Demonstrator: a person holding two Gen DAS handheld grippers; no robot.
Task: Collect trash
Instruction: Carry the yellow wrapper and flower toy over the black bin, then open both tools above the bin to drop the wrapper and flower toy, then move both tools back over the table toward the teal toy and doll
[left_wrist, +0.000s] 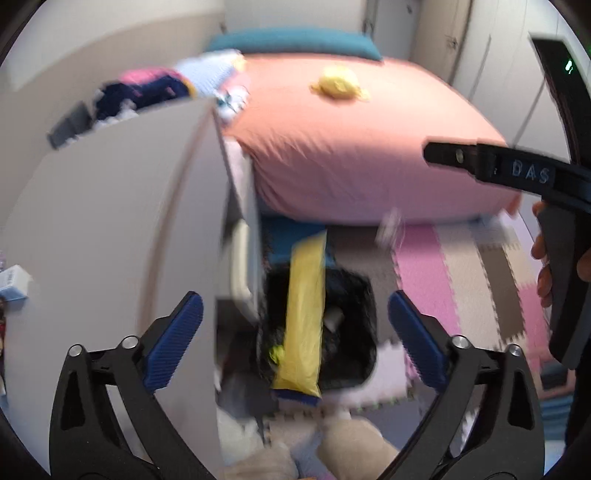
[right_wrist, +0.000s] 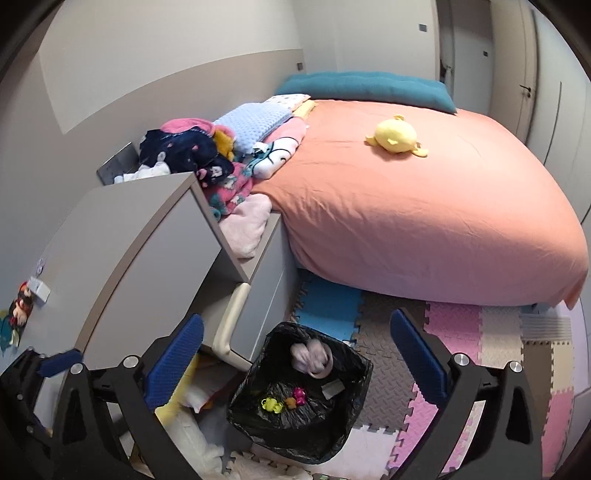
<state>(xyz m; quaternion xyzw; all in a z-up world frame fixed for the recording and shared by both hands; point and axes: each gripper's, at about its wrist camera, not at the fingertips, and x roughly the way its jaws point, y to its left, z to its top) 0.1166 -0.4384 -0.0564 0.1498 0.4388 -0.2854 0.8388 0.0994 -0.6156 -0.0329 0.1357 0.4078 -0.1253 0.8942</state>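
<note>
A bin lined with a black bag (right_wrist: 354, 373) stands on the floor mats beside the grey cabinet. It holds a pale crumpled piece (right_wrist: 310, 356), small yellow and pink bits (right_wrist: 282, 402) and a paper scrap. In the blurred left wrist view a long yellow packet (left_wrist: 303, 317) hangs in the air over the bin (left_wrist: 347, 295), free of both grippers. My left gripper (left_wrist: 295, 339) is open and empty above it. My right gripper (right_wrist: 297, 358) is open and empty above the bin, and shows as a black arm (left_wrist: 517, 173) at right in the left view.
A grey cabinet (right_wrist: 122, 243) with a drawer handle stands left of the bin. A bed with an orange cover (right_wrist: 424, 221) carries a yellow plush toy (right_wrist: 395, 138) and piled clothes (right_wrist: 207, 155). Coloured foam mats (right_wrist: 461, 332) cover the floor.
</note>
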